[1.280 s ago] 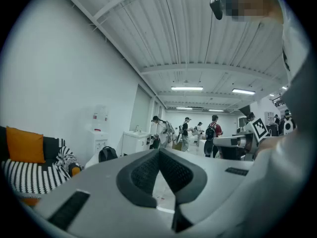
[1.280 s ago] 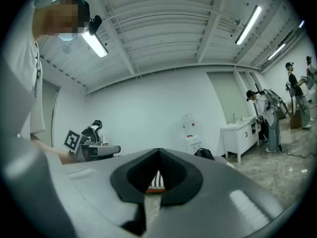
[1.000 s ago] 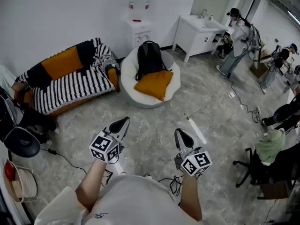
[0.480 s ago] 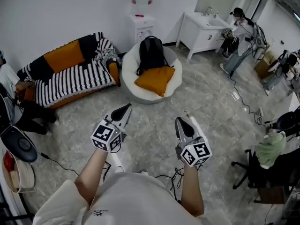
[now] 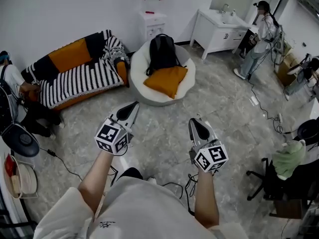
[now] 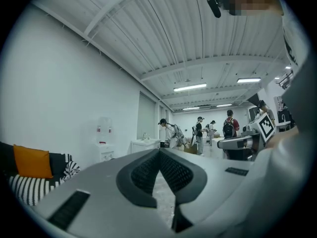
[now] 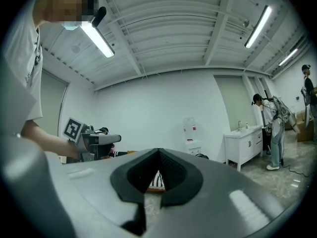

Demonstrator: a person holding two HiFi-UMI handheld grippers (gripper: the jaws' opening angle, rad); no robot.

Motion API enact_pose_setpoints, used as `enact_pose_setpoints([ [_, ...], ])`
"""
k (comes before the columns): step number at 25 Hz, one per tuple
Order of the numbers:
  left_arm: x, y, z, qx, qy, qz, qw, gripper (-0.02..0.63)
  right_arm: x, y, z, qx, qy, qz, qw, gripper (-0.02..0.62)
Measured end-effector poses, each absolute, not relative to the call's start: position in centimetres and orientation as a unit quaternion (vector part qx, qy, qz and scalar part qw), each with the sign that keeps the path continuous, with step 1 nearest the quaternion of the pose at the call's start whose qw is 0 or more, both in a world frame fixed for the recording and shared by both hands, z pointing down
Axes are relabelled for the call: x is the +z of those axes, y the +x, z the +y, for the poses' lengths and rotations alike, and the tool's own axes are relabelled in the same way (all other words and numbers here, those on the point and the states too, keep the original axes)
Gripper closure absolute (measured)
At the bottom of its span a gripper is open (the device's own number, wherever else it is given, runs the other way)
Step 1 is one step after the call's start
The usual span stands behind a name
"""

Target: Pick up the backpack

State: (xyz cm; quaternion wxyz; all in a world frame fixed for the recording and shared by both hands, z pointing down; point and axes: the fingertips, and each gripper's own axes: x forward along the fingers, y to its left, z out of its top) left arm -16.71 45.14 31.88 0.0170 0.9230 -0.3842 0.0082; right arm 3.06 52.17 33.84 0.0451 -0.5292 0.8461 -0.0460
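1. We're on the approach, by my read: a wide stretch of grey marbled floor (image 5: 234,108) separates the person from the target, with cables trailing across it on the right.
2. Far left, a striped sofa (image 5: 75,78) sits against the white wall. Far right there's a white sink cabinet (image 5: 219,34), and a person (image 5: 259,34) stands beside it.
3. Between them is a round white beanbag seat (image 5: 137,78), with a water dispenser (image 5: 152,21) just behind it.
4. There's the backpack (image 5: 162,54): black, upright at the seat's far side, an orange cushion (image 5: 167,81) resting against its near face.
5. The left gripper (image 5: 133,106) and right gripper (image 5: 195,124) are both held level, jaws clenched on nothing, well apart from the backpack.
6. Next call: walk in, spread a pair of jaws, and aim high on the bag, above the cushion.
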Motion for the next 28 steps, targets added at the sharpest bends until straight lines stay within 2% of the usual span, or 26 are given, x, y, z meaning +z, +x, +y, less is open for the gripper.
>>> enact_pose_setpoints([
  [15,34.2,-15.0,39.8,0.008,0.928,-0.370,0.046,0.611,35.6,5.1,47.5,-0.070,-0.548,0.832,0.040,0.592],
  [28,35.0,-15.5,30.1,-0.002,0.937,-0.346,0.051,0.611,35.4,3.0,38.6,-0.067,-0.553,0.830,0.024,0.592],
])
